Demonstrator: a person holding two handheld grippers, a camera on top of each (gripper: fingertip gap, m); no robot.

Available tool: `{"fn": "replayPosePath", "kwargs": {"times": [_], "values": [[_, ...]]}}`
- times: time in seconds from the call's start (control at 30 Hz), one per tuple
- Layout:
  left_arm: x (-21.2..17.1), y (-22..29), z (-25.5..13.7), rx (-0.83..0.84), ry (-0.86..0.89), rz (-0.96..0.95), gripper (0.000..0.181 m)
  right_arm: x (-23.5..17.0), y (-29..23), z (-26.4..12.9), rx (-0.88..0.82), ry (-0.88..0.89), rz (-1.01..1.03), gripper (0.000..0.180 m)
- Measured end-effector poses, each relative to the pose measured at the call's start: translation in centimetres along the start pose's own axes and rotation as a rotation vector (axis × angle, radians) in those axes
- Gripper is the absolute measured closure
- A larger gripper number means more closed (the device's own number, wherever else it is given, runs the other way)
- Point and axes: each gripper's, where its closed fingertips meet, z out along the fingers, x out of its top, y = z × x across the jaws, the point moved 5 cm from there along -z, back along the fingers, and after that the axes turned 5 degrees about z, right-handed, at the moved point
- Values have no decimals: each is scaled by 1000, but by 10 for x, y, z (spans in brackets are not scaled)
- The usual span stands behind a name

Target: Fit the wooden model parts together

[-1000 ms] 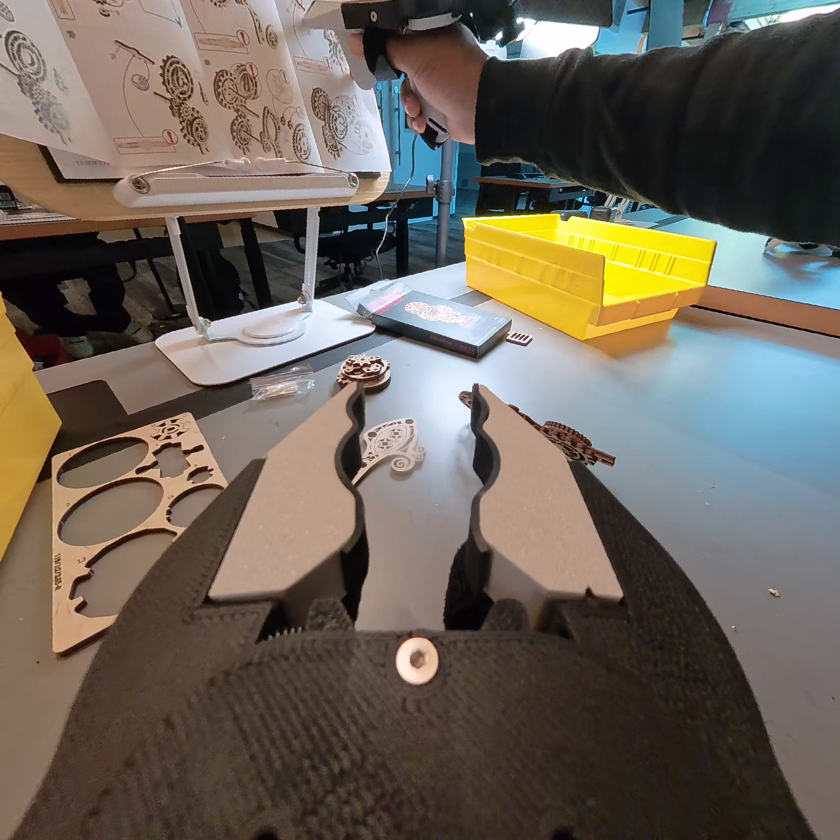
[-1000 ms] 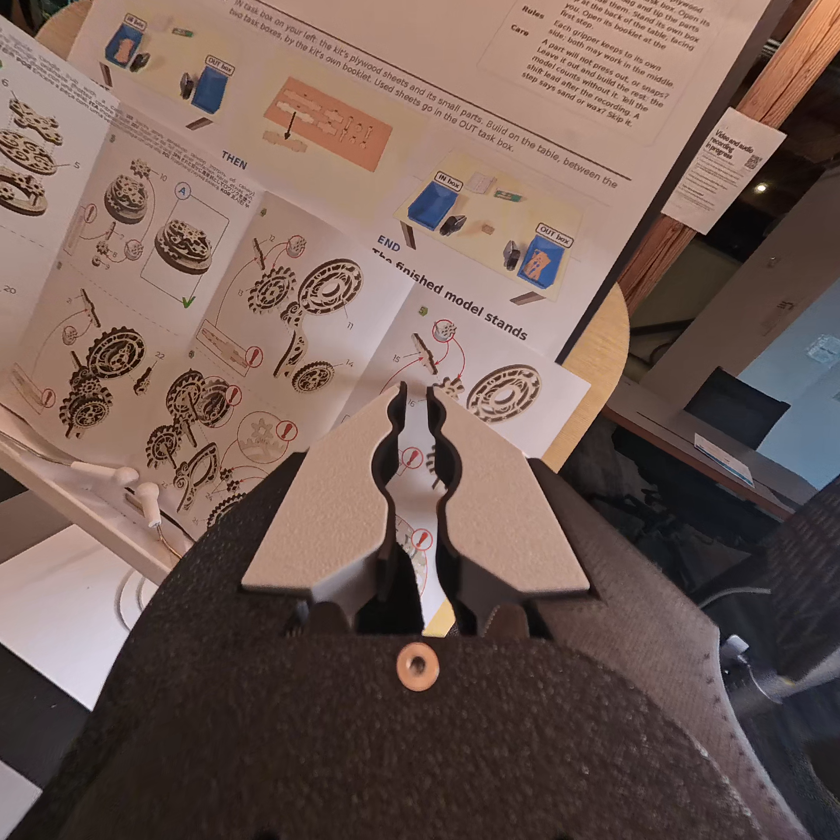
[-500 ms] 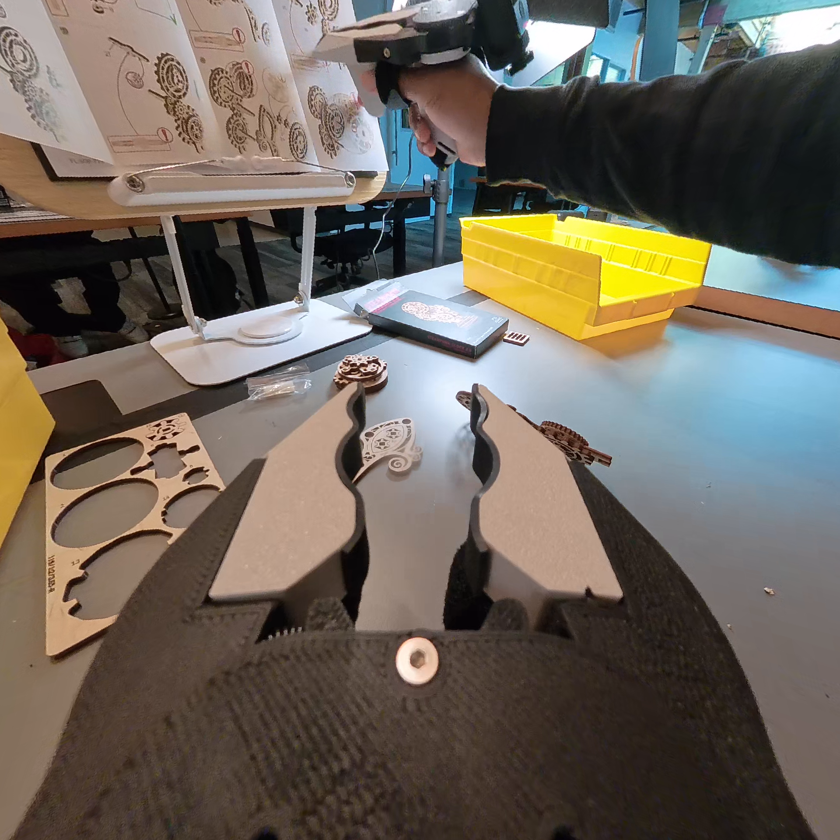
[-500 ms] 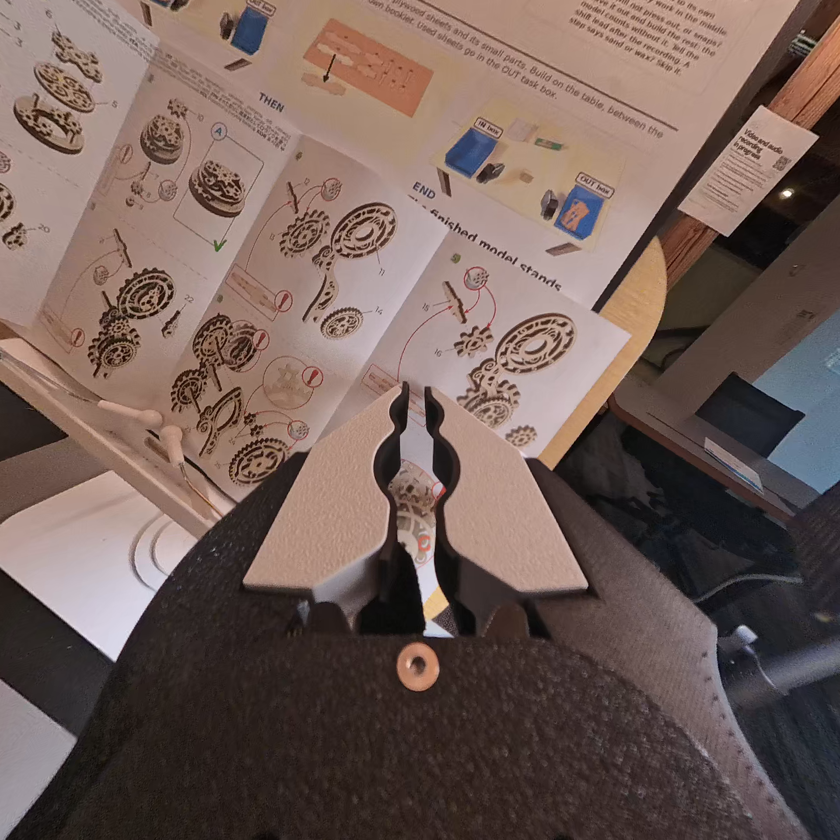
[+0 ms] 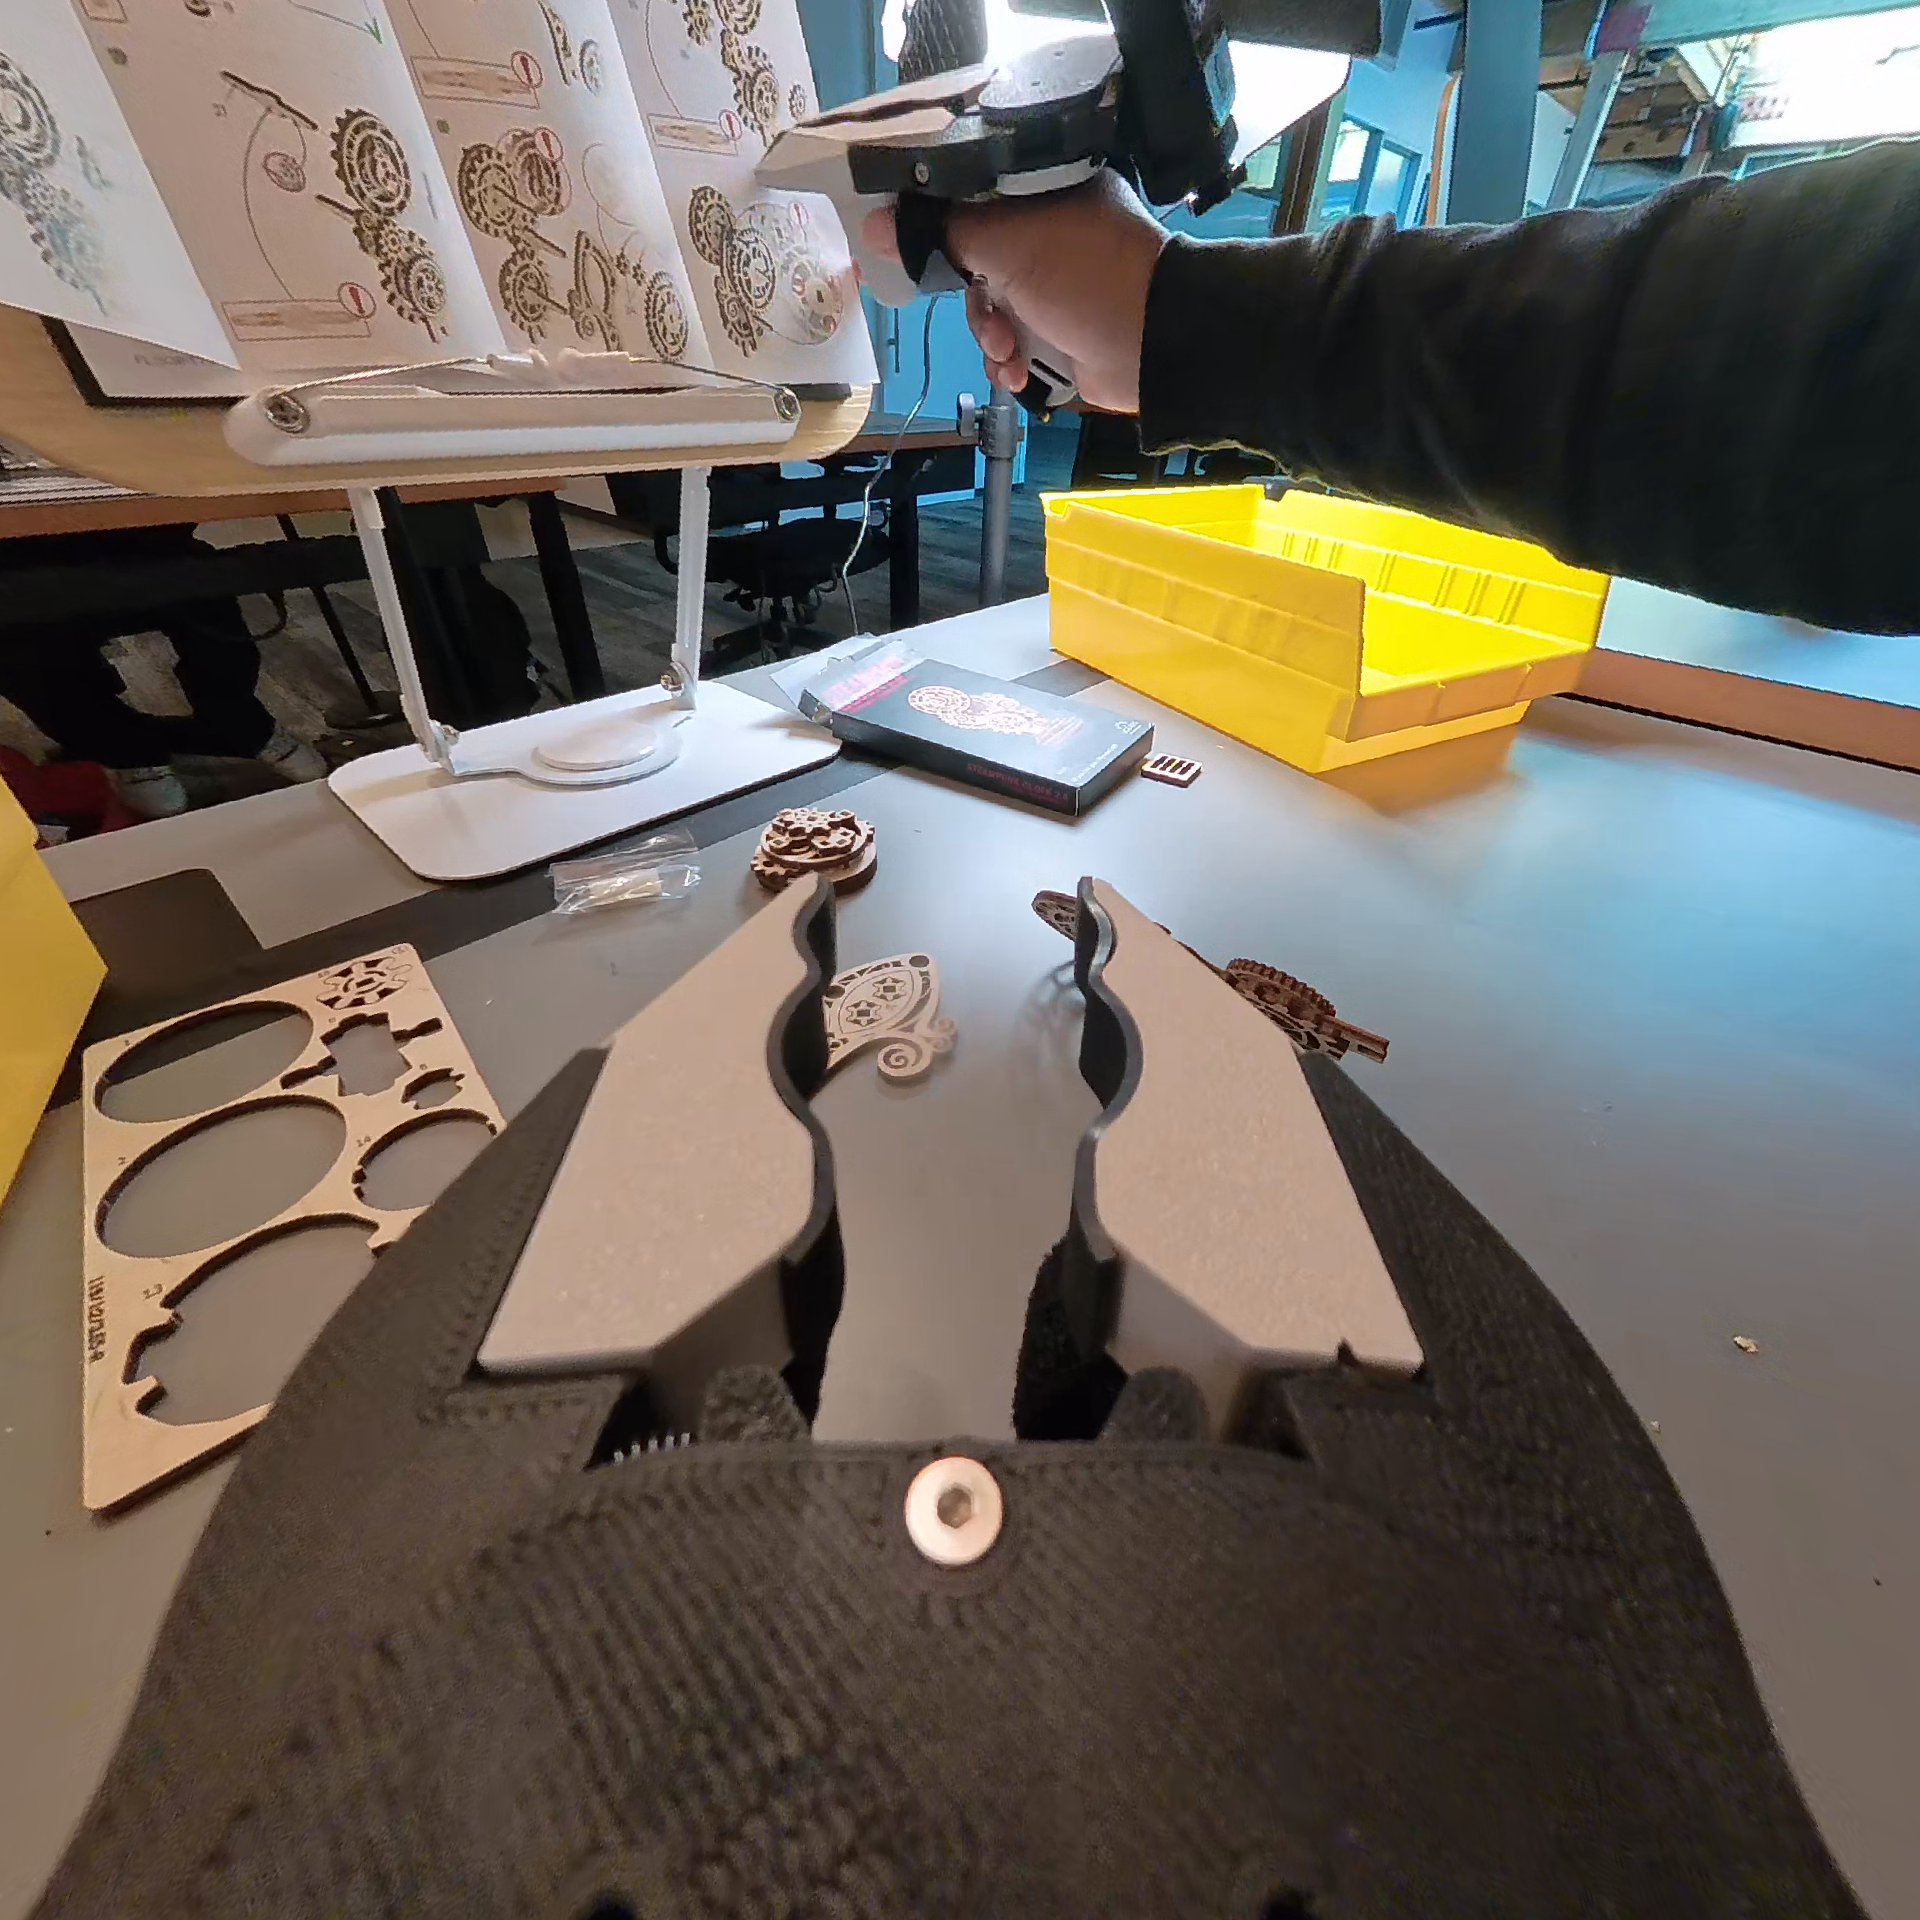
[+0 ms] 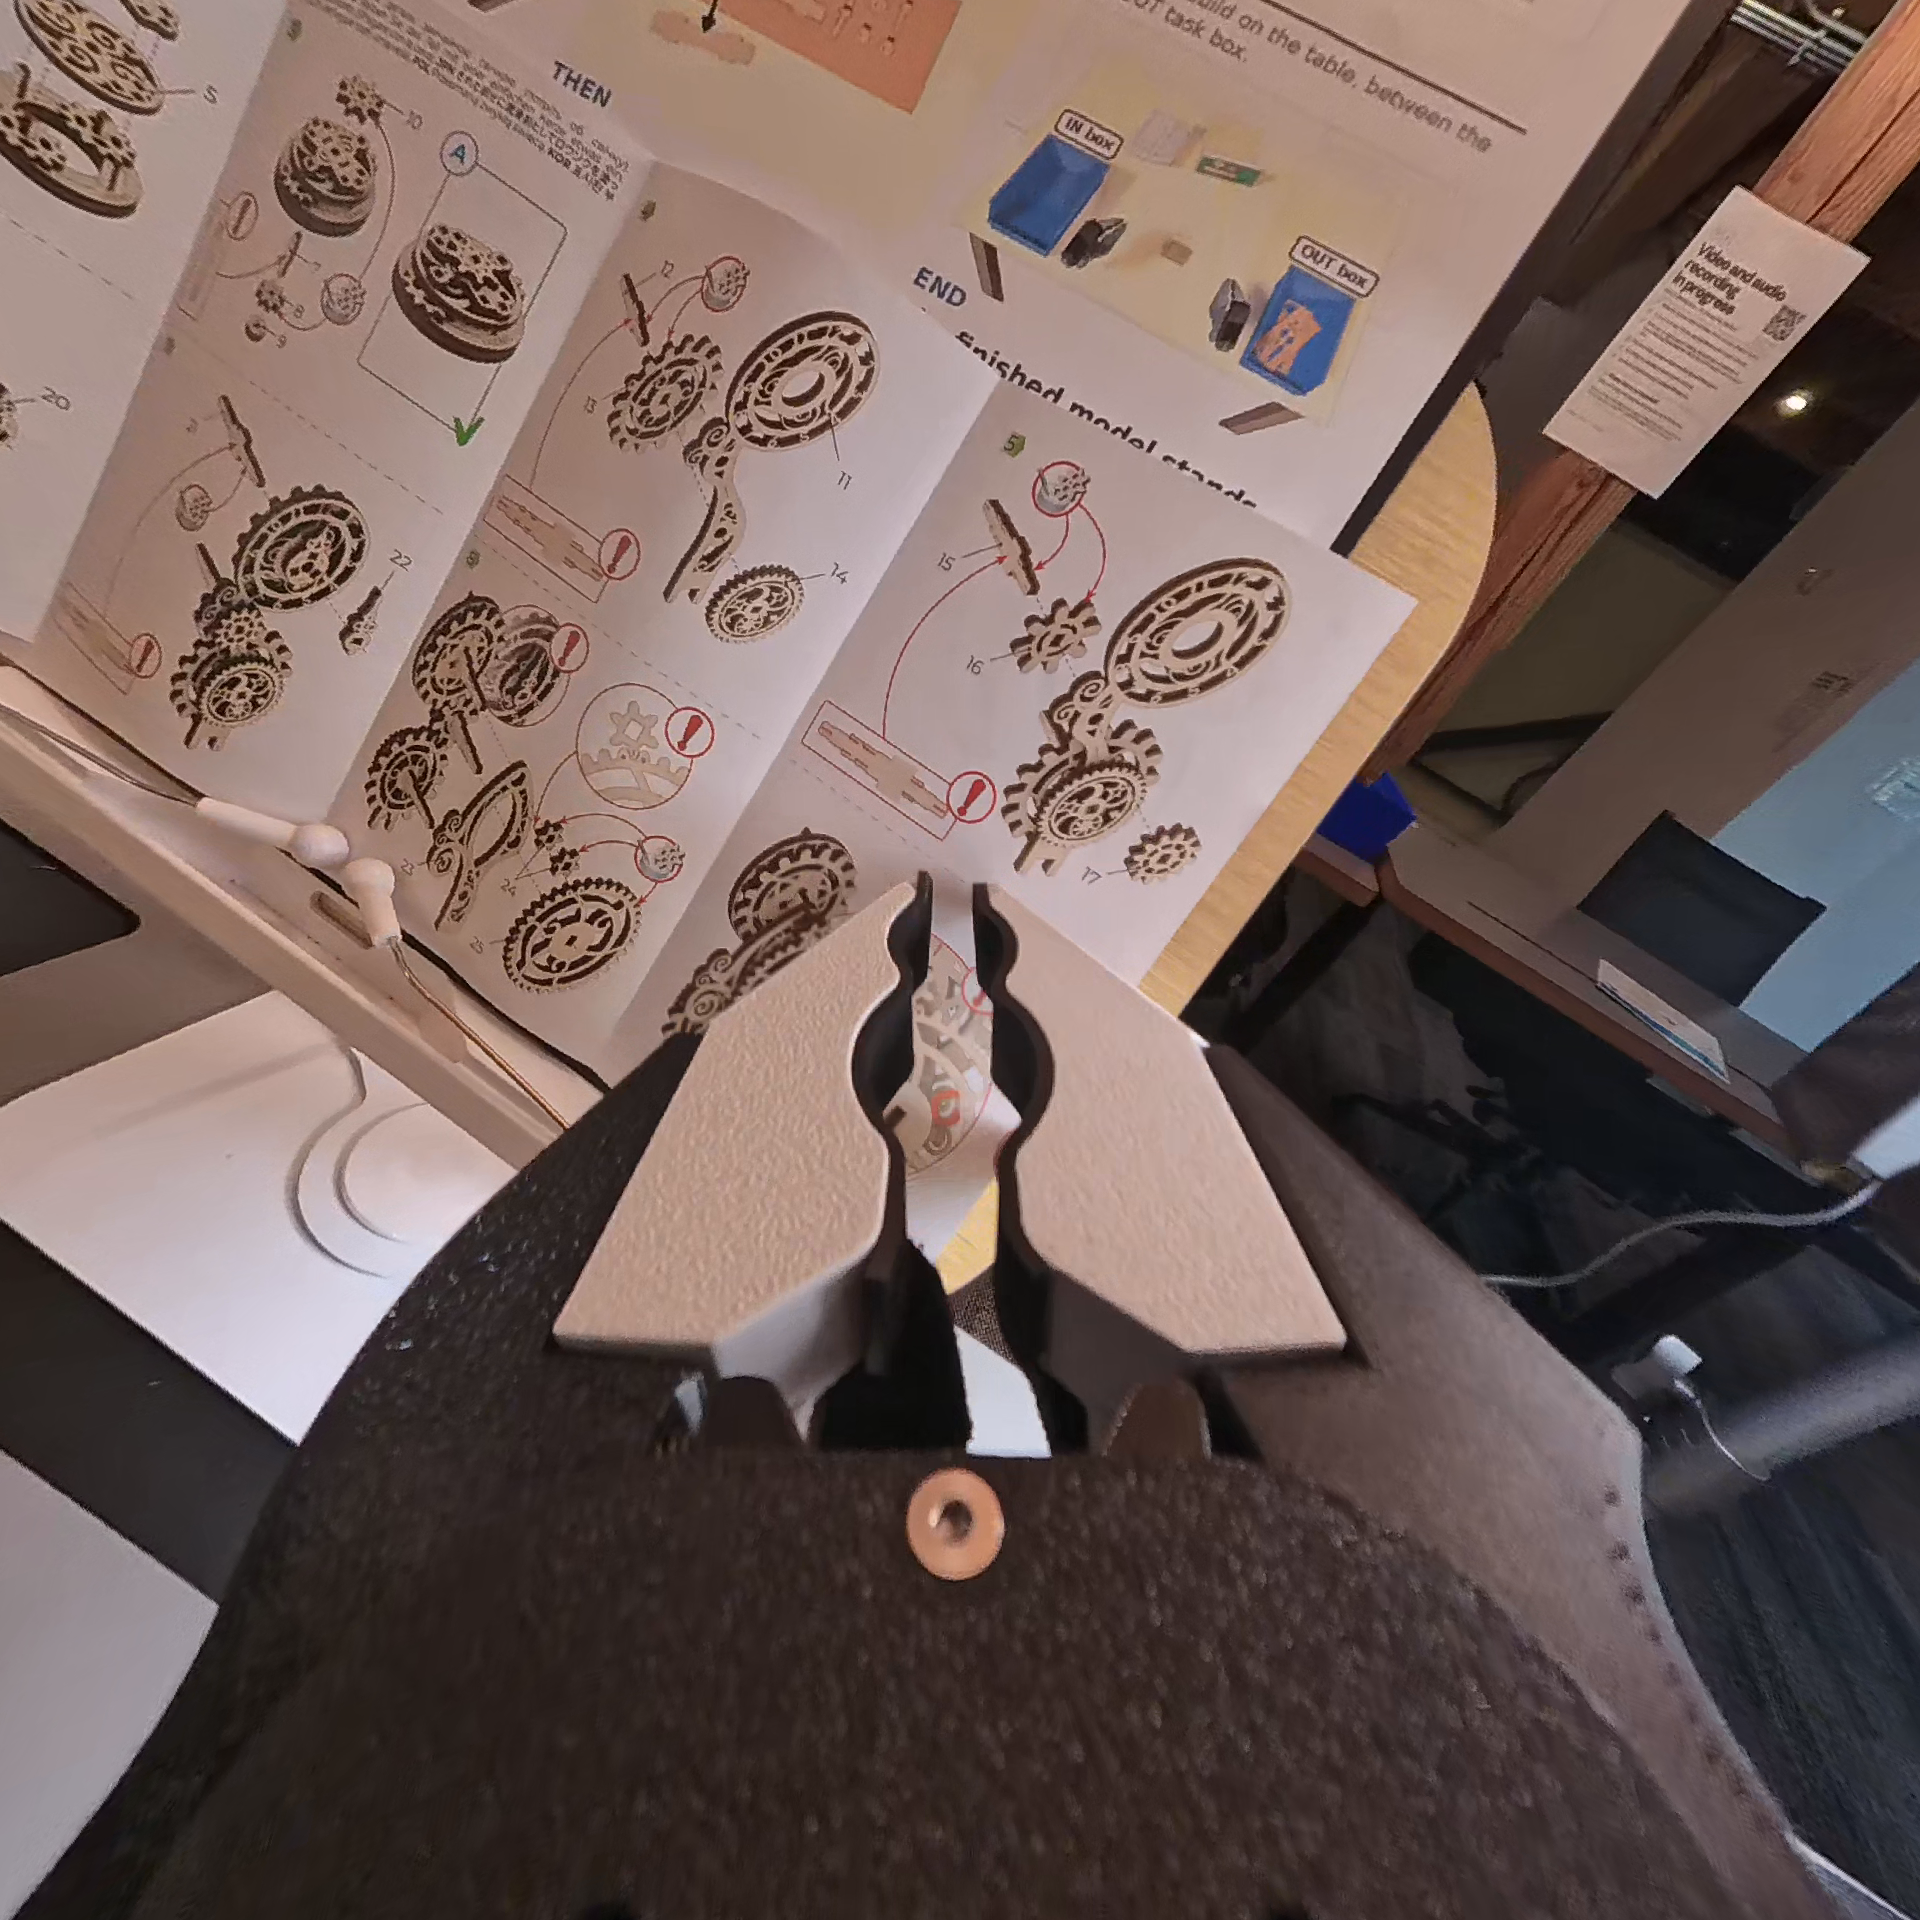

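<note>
My left gripper (image 5: pixel 951 894) is open and empty, low over the grey table (image 5: pixel 1558 1039). Between its fingers lies a pale leaf-shaped wooden part (image 5: pixel 888 1023). A round dark gear stack (image 5: pixel 816 847) lies just beyond the left fingertip. A long dark gear assembly (image 5: pixel 1283 1003) lies partly hidden behind the right finger. My right gripper (image 6: pixel 948 883) is raised off the table and points at the lower right pages of the instruction booklet (image 6: pixel 727 520). Its jaws stand almost together with a thin slit and nothing between them. It also shows in the left wrist view (image 5: pixel 790 156), held by a hand.
The booklet sits on a white stand (image 5: pixel 582 790). A punched-out plywood sheet (image 5: pixel 114 1455) lies at the left by a yellow bin (image 5: pixel 31 987). A second yellow bin (image 5: pixel 1299 623), a black box (image 5: pixel 987 727), a small plastic bag (image 5: pixel 623 883) and a small slotted piece (image 5: pixel 1171 769) lie farther back. The tips of one gripper are about 40 centimetres away from the tips of the other.
My right gripper has moved down along the booklet toward the bottom of its right pages, jaws still nearly together. My left gripper has barely moved and stays open.
</note>
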Motion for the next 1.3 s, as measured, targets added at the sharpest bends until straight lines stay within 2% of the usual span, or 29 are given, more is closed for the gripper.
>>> {"fn": "replayPosePath", "kwargs": {"times": [0.5, 1.03, 1.3], "values": [[0, 1, 1, -1, -2, 3, 136, 3, 13, -6, -28, 2, 3, 171], [0, 0, 0, 0, -2, 3, 136, 12, 4, 0, -16, 18, -12, 171], [0, 0, 0, 0, -2, 2, 136, 24, 12, -3, -82, 41, -23, 173]]}}
